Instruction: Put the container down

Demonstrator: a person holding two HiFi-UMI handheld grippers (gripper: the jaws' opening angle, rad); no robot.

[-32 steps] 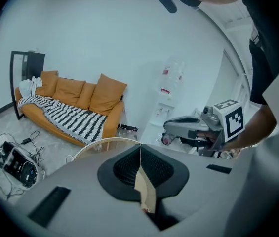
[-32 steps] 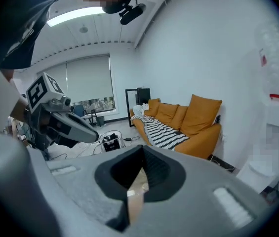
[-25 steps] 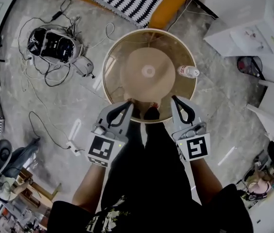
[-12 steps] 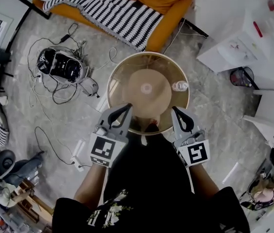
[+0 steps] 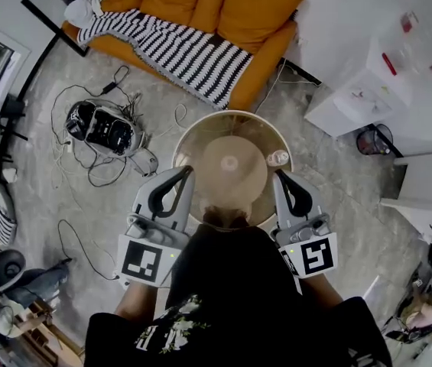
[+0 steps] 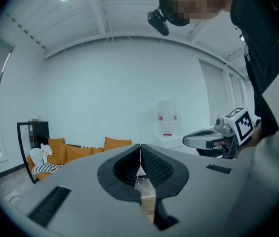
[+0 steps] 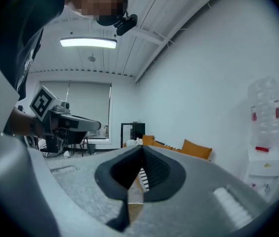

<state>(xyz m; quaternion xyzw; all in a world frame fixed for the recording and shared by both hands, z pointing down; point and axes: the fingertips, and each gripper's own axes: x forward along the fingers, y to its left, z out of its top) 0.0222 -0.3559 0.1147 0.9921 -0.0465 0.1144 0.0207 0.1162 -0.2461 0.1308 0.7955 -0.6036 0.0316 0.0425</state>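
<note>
Head view, from your body outward: your dark clothing (image 5: 231,281) fills the bottom of the picture and hides the near edge of the container (image 5: 189,147). Two grippers flank it, the left gripper (image 5: 184,170) and the right gripper (image 5: 278,176). Both are clenched on nothing; each gripper view shows its pads pressed together with open room ahead. The tips overlap the rim only by line of sight.

The one container, round and translucent tan, stands on the floor (image 5: 338,197) below and between your grippers. One small clear bottle (image 5: 278,157) shows within its rim at the right; whether it lies inside or on top is unclear.

Farther left sits one black device (image 5: 105,126) in a tangle of cables (image 5: 78,228). A white cabinet (image 5: 353,102) is at the right. Farthest off is one orange sofa (image 5: 254,14) with a striped blanket (image 5: 177,48) draped across it.
</note>
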